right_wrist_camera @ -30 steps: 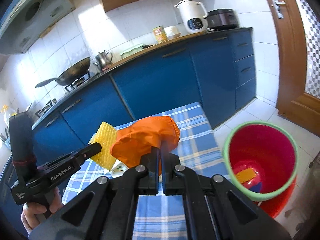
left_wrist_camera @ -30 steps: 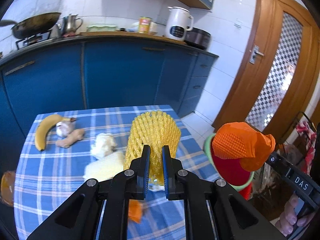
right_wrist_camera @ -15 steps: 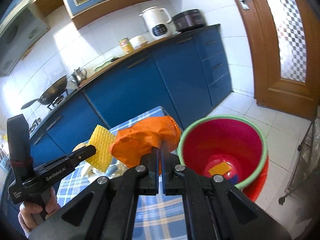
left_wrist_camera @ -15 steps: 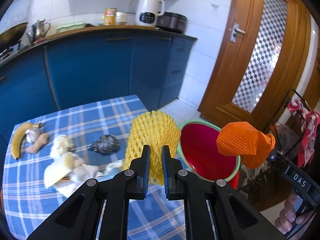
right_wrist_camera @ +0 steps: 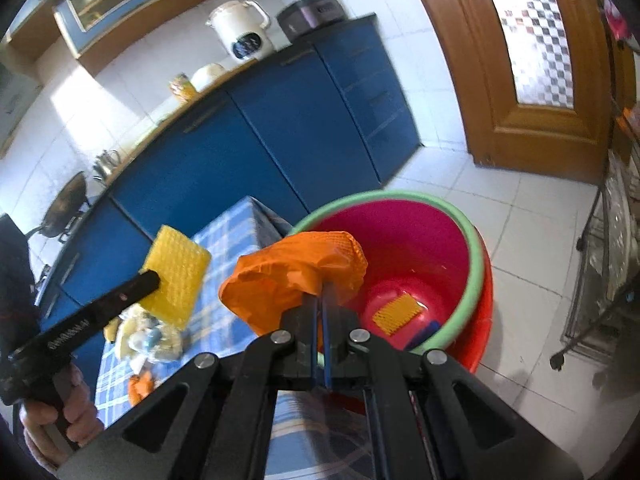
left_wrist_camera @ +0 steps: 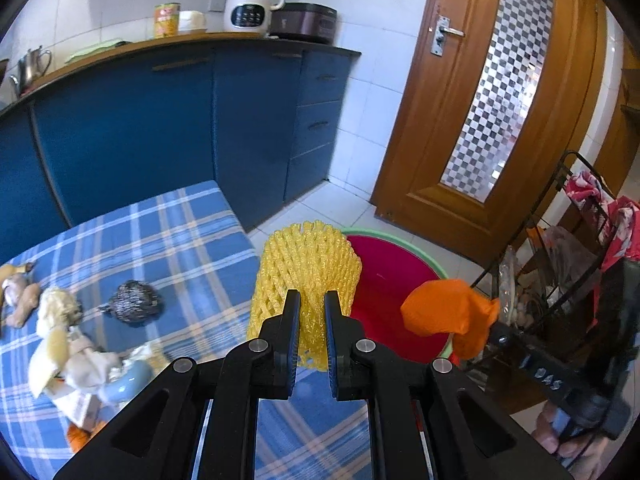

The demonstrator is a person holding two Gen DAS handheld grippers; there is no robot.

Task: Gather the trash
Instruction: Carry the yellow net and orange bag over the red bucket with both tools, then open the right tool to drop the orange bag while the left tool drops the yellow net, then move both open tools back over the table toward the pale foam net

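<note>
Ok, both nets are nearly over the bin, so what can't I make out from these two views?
- Bin floor: right wrist view, partly hidden by the orange net and right hand-held gripper.
- Trash pile on the table: left wrist view, blurred, jumbled, cut at the edge.
- Yellow net base: hidden by left hand-held gripper.

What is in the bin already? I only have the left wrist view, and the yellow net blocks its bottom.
Observer: The right wrist view shows a yellow scrap on the bottom of the bin, with something blue beside it.
Operator: Is the right gripper properly shut on the orange net?
Observer: Yes. The right gripper has its jaws nearly touching, pinching the orange net at its lower edge.
Operator: Is my yellow net over the bin?
Observer: No. From the right wrist, the yellow net appears over the table, left of the bin's rim.
</note>
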